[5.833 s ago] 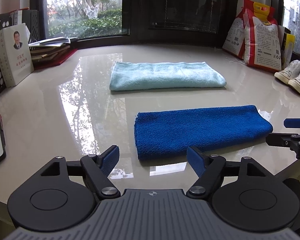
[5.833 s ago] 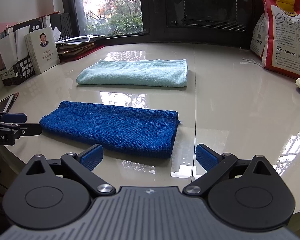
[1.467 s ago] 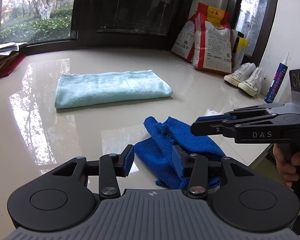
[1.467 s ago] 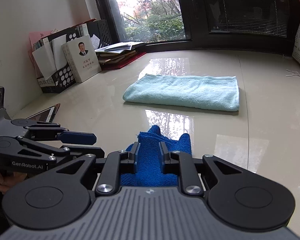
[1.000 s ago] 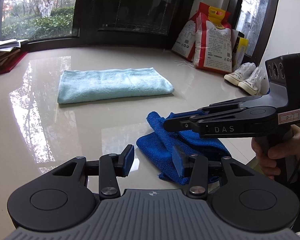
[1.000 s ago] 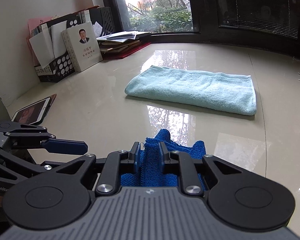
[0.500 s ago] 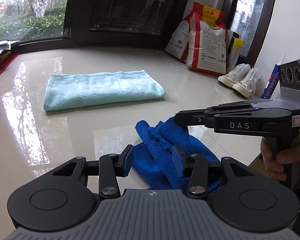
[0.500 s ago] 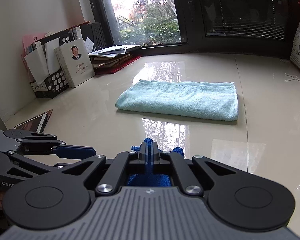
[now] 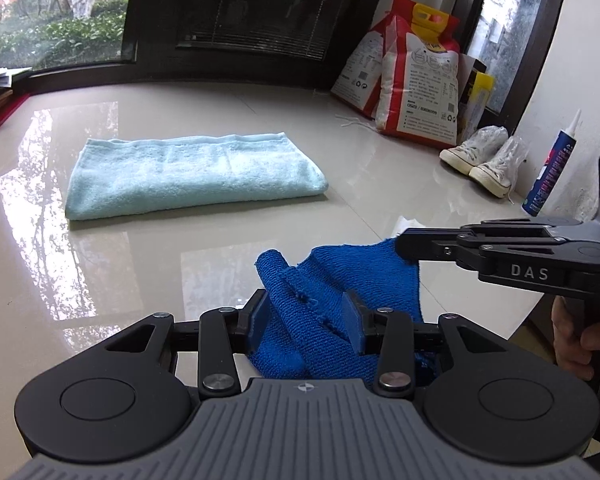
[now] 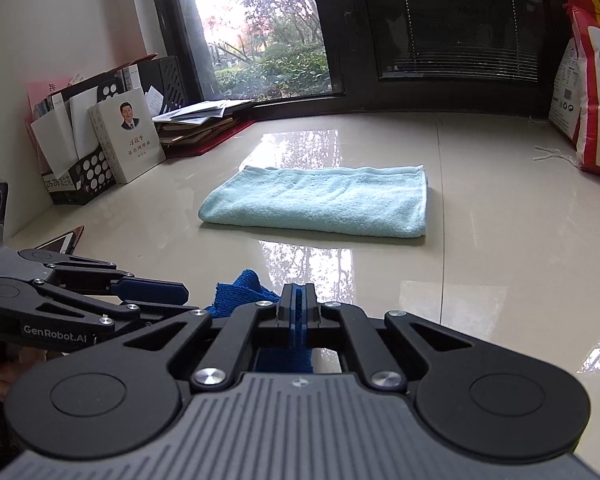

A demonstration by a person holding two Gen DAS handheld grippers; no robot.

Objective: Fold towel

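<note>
A dark blue towel (image 9: 340,280) lies bunched at the near edge of the glossy table (image 9: 120,272). My left gripper (image 9: 306,322) has its blue pads part open around a fold of the towel, not pressed on it. My right gripper (image 10: 299,308) is shut on the towel's corner; in the left wrist view it (image 9: 406,246) pinches the far right corner and holds it raised. The blue towel (image 10: 240,290) shows in the right wrist view just behind the left gripper (image 10: 156,292). A folded light blue towel (image 9: 188,172) lies farther back on the table.
Red and white bags (image 9: 416,92), a pair of white shoes (image 9: 480,160) and a sealant tube (image 9: 550,170) stand at the right wall. A book (image 10: 128,140), a file box (image 10: 72,160), stacked papers (image 10: 196,120) and a phone (image 10: 58,242) stand at the left.
The right gripper has closed fully on the blue towel's corner and lifted it. The towel, flat earlier, is now bunched between both grippers. The left gripper's pads stay apart around it.
</note>
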